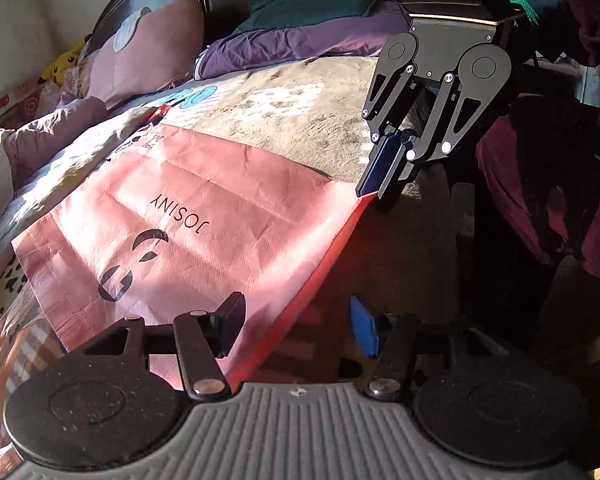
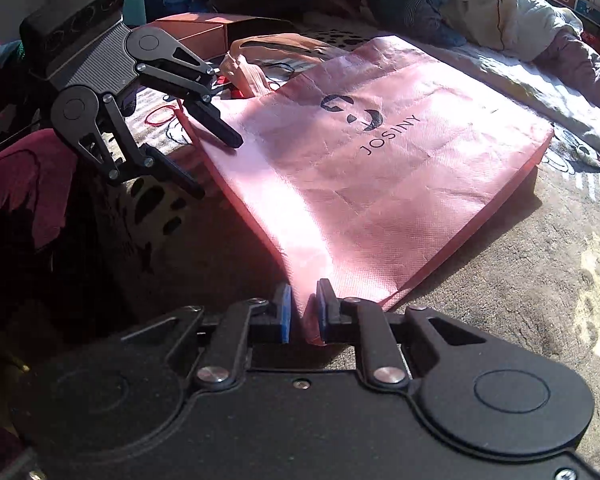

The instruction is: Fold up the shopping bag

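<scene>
The right gripper (image 2: 303,308) sits at 6 o'clock in its own wrist view, its blue-padded fingers (image 2: 285,312) drawn close together with a corner of the pink shopping bag (image 2: 360,168) pinched between them. A sliver of gap shows beside the left pad, so the grip looks closed on the fabric, though how firmly is hard to judge. Seen from the left wrist camera, this same gripper (image 1: 374,192) comes down from 1 o'clock, and its tips meet the bag's near corner, which is lifted off the bed.

The left gripper (image 1: 298,322) lies at 6 o'clock in its own view with its jaws spread wide. Its left finger (image 1: 230,316) rests over the bag's surface and the blue-padded right finger (image 1: 364,326) is beyond the bag's red edge, so the edge runs between them and nothing is clamped. In the right wrist view this gripper (image 2: 216,164) enters from 10 o'clock, upper finger touching the bag near its open end, lower finger below the edge.

The bag (image 1: 172,216) lies mostly flat on a patterned blanket (image 2: 540,280), its JOSINY logo (image 2: 388,132) facing up and its handles (image 2: 256,64) bunched at 11 o'clock. Behind it, rumpled bedding (image 2: 520,16) is piled towards 1 o'clock, and a brown box (image 2: 196,36) stands at 11 o'clock. A dark red sleeve (image 1: 580,12) shows at 2 o'clock in the left view.
</scene>
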A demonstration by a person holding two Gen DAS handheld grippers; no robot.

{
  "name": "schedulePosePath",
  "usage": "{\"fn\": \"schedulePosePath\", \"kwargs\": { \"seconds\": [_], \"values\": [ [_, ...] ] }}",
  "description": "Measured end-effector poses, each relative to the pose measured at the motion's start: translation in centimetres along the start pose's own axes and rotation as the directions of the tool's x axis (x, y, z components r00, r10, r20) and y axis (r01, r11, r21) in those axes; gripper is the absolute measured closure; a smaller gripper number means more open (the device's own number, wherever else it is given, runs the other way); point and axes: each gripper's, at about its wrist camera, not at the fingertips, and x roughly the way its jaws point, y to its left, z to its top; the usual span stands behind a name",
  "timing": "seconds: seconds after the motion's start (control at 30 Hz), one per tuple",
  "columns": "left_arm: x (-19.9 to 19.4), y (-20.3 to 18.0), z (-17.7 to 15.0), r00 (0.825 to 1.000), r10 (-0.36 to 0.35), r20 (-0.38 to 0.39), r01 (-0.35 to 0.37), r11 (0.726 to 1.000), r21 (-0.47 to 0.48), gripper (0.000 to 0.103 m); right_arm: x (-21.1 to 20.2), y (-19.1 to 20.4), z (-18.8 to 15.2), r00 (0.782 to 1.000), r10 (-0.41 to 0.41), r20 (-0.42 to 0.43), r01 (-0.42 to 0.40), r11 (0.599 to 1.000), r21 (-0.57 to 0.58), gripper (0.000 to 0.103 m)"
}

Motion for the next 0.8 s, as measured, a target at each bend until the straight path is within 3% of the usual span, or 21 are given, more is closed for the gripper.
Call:
{"fn": "schedulePosePath", "kwargs": {
  "seconds": [0.07,0.1,0.13,0.17,0.23,0.3,0.33,0.37,0.4,0.43,0.63,0.7,0.77,0.8],
  "values": [
    [1.1,-1.0,0.7,0.999,0.024,-0.026,-0.024,0.999,0.023,0.050,0.2,0.8,0.4,0.998,0.053,0.019,-0.054,0.996,0.077,0.089],
    [1.6,-1.4,1.0,0.998,0.036,-0.044,-0.035,0.999,0.033,0.069,0.3,1.1,0.5,0.996,0.084,0.033,-0.087,0.990,0.109,0.089],
    [1.9,-1.7,1.1,0.998,0.041,-0.054,-0.039,0.998,0.040,0.080,0.2,1.6,0.6,0.990,0.127,0.057,-0.133,0.983,0.123,0.089],
    [1.7,-1.8,1.0,0.998,0.031,-0.050,-0.029,0.999,0.041,0.082,0.1,2.1,0.7,0.981,0.176,0.085,-0.186,0.974,0.127,0.089],
    [1.4,-2.0,0.8,0.999,0.017,-0.046,-0.014,0.998,0.058,0.088,-0.2,4.2,1.1,0.990,0.120,0.071,-0.120,0.993,-0.011,0.089],
    [1.1,-2.6,0.2,0.997,0.046,-0.060,-0.036,0.987,0.155,0.089,-0.2,6.0,1.0,0.998,0.035,0.060,-0.023,0.982,-0.186,0.080],
    [0.9,-2.8,0.0,0.996,0.057,-0.061,-0.044,0.980,0.195,0.089,-0.1,6.8,0.6,0.998,-0.018,0.062,0.037,0.948,-0.317,0.056],
    [0.6,-2.9,-0.1,0.997,0.059,-0.054,-0.046,0.975,0.216,0.089,0.0,7.8,-0.2,0.994,-0.077,0.074,0.103,0.878,-0.467,0.040],
    [0.3,-2.9,-0.2,0.997,0.060,-0.046,-0.048,0.971,0.236,0.089,0.2,8.7,-0.9,0.987,-0.133,0.095,0.163,0.782,-0.602,0.040],
    [-0.1,-3.0,-0.3,0.998,0.059,-0.038,-0.047,0.964,0.262,0.089,0.6,9.0,-1.2,0.981,-0.163,0.107,0.192,0.719,-0.668,0.040],
    [-2.1,-4.4,0.3,1.000,0.015,0.014,-0.020,0.892,0.452,0.089,3.6,8.0,-2.4,0.954,-0.266,0.139,0.258,0.489,-0.833,0.040],
    [-2.8,-5.0,0.4,1.000,0.003,0.029,-0.017,0.870,0.493,0.089,3.7,7.1,-1.3,0.951,-0.268,0.156,0.280,0.524,-0.805,0.045],
    [-3.0,-5.1,0.0,0.999,0.012,0.036,-0.029,0.870,0.493,0.089,3.6,5.6,0.4,0.955,-0.270,0.119,0.267,0.618,-0.739,0.090],
    [-3.0,-5.0,-0.4,0.999,0.023,0.037,-0.039,0.874,0.485,0.089,3.7,5.0,1.0,0.958,-0.271,0.096,0.257,0.658,-0.708,0.091]
  ]
}}
